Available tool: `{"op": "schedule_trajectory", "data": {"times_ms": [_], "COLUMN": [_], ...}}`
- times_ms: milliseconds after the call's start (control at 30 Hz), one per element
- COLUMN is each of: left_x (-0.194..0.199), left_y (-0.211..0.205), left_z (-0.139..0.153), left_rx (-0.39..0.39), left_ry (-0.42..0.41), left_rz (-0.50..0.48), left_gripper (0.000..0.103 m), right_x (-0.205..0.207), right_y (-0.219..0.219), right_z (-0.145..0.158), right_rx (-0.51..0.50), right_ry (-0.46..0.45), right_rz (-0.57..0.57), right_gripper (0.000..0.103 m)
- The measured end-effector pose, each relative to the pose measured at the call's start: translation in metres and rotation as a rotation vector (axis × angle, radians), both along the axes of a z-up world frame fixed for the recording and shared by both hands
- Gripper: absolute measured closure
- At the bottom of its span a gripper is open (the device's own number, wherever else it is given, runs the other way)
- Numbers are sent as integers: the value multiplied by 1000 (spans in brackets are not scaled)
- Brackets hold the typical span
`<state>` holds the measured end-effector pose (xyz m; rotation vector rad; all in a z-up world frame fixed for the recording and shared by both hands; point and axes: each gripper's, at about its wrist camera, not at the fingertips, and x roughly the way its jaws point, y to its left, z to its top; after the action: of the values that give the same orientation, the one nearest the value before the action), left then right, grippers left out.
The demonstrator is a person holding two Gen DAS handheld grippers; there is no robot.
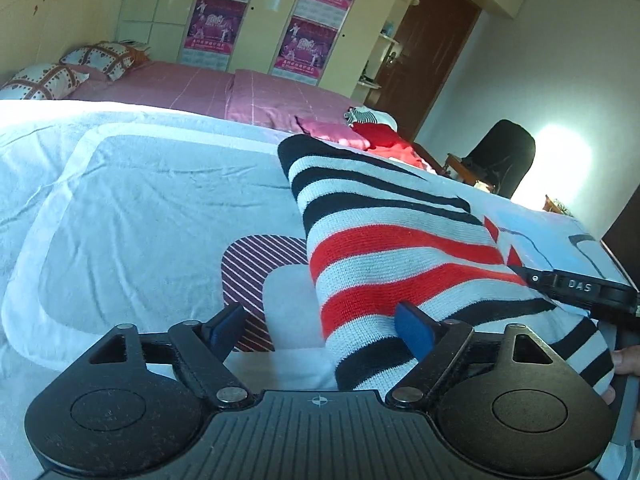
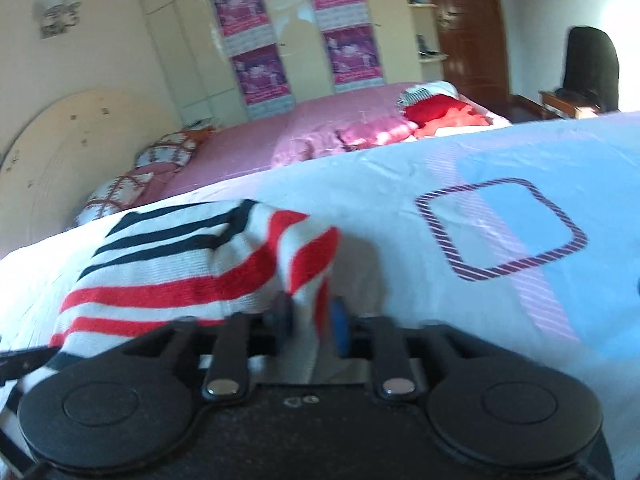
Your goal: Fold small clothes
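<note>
**Striped knit between two claws on the pale bedspread**

Bedroom, daylit: a pale blue-and-white bedspread fills the near ground, a pink bed lies behind it, and cream wardrobes with magenta posters line the far wall.

Left wrist view. A striped knit garment, banded in white, black and red, lies on the bedspread right of centre. Its long axis runs from the far middle down to the near right corner, where the near end hangs toward the camera. The left gripper stands spread wide; its right blue pad rests against or just over the garment's near left edge, while its left pad sits well clear over bare bedspread. Nothing is pinched. At the right edge the right gripper reaches in over the cloth, and fingertips of a hand show below it. A heap of red and pink clothes waits on the far bed.

Right wrist view, blurred. The garment lies left of centre, and a raised fold of it comes down between the two blue pads of the right gripper. The jaws are part-way closed around that fold, but the blur hides whether the pads press on it.

Judging by this, the right claw is nearer to a hold, and the left must shift right onto the cloth's edge before any fold across the long axis.
</note>
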<state>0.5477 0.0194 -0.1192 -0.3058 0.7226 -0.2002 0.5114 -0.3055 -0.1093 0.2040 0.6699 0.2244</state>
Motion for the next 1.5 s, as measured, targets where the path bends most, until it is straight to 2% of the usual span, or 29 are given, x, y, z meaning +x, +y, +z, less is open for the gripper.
{"op": "schedule_trajectory", "data": {"times_ms": [100,167,233,333,400,467,533,733,933,1033,1167,1233,1333,1400,1500], "left_x": [-15,-27,-36,-47,-52,-55,-60,-71,-76,-83,-98,-103,-105,-108,-109], "left_y": [7,5,-5,-29,-42,-45,-44,-46,-45,-45,-39,-37,-38,-40,-44], "left_z": [15,26,34,39,36,29,27,11,0,18,33,29,11,3,1], "left_rx": [-11,-38,-34,38,110,117,108,117,109,135,141,142,145,134,147], "left_ry": [-42,-84,-112,-141,-122,-101,-82,-39,-54,-53,-74,-61,-14,-20,-26], "left_rz": [24,9,-24,-86,-112,-117,-113,-100,-67,-57,-34,-20,16,47,73], "left_gripper": [21,21,21,22,23,23,24,24,19,19,20,20,20,20,20], "right_x": [-21,-41,-60,-81,-93,-98,-98,-102,-118,-119,-133,-136,-134,-138,-138], "right_y": [-10,-9,2,23,32,40,41,43,58,53,38,34,35,35,33], "right_z": [24,40,49,54,53,45,35,17,-1,9,30,27,4,-2,-2], "right_rx": [43,49,27,-37,-87,-175,-225,-265,-398,-388,-300,-288,-329,-349,-333], "right_ry": [-50,-82,-107,-112,-122,-106,-81,-98,-216,-196,-207,-193,-134,-181,-181], "right_rz": [6,51,109,182,211,219,230,237,238,245,234,257,312,324,325], "right_gripper": [66,71,72,76,79,93,103,103,103,103,100,98,100,100,100]}}
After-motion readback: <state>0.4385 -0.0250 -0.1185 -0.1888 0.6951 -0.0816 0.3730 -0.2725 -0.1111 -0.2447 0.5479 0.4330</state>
